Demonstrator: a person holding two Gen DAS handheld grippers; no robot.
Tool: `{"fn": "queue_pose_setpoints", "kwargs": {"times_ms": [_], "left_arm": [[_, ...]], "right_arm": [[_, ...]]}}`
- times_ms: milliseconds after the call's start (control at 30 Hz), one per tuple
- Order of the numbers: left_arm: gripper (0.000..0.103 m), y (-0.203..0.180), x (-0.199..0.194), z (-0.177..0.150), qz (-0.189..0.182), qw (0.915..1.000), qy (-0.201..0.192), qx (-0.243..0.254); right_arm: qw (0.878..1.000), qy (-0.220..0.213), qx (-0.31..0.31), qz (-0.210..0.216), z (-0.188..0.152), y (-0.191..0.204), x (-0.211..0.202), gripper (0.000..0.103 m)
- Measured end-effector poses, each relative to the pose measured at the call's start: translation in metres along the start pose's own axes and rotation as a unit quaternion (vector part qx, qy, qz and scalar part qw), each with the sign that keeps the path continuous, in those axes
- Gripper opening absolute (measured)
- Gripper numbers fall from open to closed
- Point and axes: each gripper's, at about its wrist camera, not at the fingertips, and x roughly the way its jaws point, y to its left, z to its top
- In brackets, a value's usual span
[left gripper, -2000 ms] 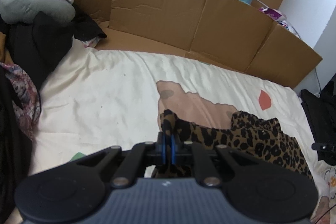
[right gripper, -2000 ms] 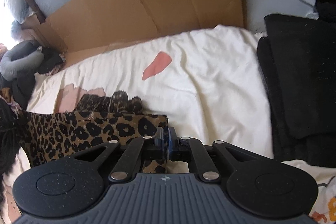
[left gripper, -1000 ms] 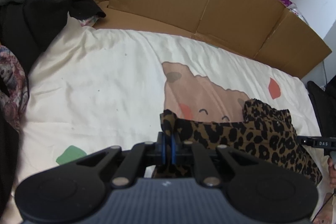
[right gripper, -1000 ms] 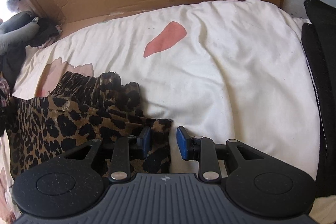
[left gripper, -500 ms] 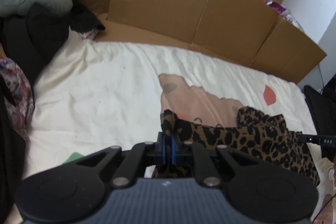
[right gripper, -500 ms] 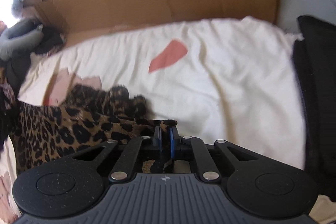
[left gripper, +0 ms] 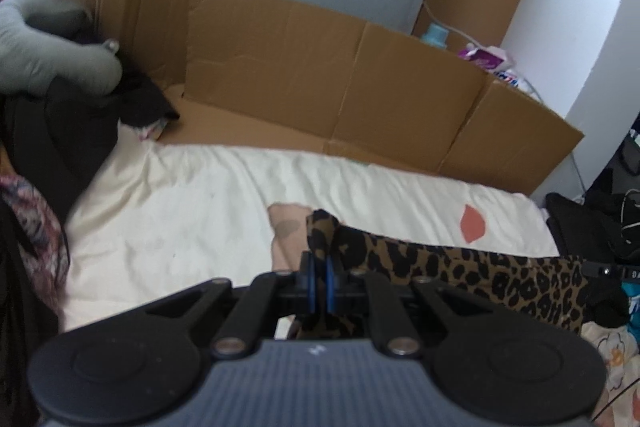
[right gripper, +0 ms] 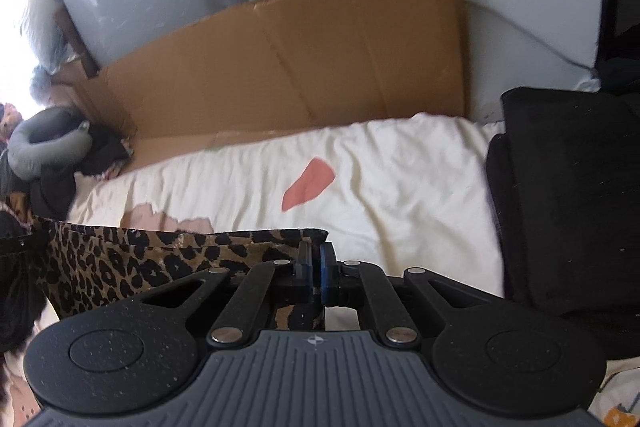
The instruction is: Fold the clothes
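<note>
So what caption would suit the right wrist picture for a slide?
Right gripper pinches one corner of a leopard-print garment, lifting its edge taut over a cream bedsheet.

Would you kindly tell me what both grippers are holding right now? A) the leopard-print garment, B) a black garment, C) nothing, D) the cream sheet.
A: the left gripper and the right gripper are each shut on an edge of the leopard-print garment, which stretches between them above the cream sheet.
</note>
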Motion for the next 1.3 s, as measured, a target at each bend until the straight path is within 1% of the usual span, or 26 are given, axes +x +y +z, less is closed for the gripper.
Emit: {"fn": "queue_pose_setpoints", "kwargs": {"times_ms": [100,233,367,500,733,900,1033,1100,1300], "left_arm": [[0.006,-0.004,0.002,0.003,-0.001,1.0000,-0.003,-0.002],[0.006,-0.006,0.016,0.003,0.005,1.0000,0.003,0.006],[0.006,0.001,0.025,0.000,0.015,0.9997,0.018,-0.004],[0.006,0.007,0.030,-0.007,0.026,0.9991,0.031,-0.005],[0.006,0.025,0.044,-0.020,0.039,0.9968,0.064,-0.028],[0.006,0.030,0.049,-0.026,0.037,0.9961,0.073,-0.033],[0.006,0.029,0.049,-0.024,0.033,0.9965,0.071,-0.029],[0.006,0.028,0.050,-0.024,0.034,0.9965,0.071,-0.028],[0.006,0.030,0.054,-0.027,0.035,0.9957,0.080,-0.031]], "right_arm": [[1.000,-0.007,0.002,-0.003,0.002,-0.002,-0.004,0.000],[1.000,-0.001,0.002,-0.008,0.001,-0.004,0.005,0.000],[1.000,0.013,0.005,-0.003,-0.004,-0.007,0.022,0.000],[1.000,0.028,-0.004,0.002,-0.010,-0.005,0.041,0.000],[0.998,0.053,-0.029,0.004,-0.018,0.002,0.072,0.000],[0.998,0.052,-0.042,0.000,-0.019,0.004,0.078,0.000],[0.998,0.027,-0.053,-0.005,-0.010,0.006,0.071,0.000],[0.998,0.023,-0.057,-0.009,-0.008,0.008,0.072,0.000],[0.997,0.052,-0.054,-0.015,-0.018,0.007,0.098,0.000]]}}
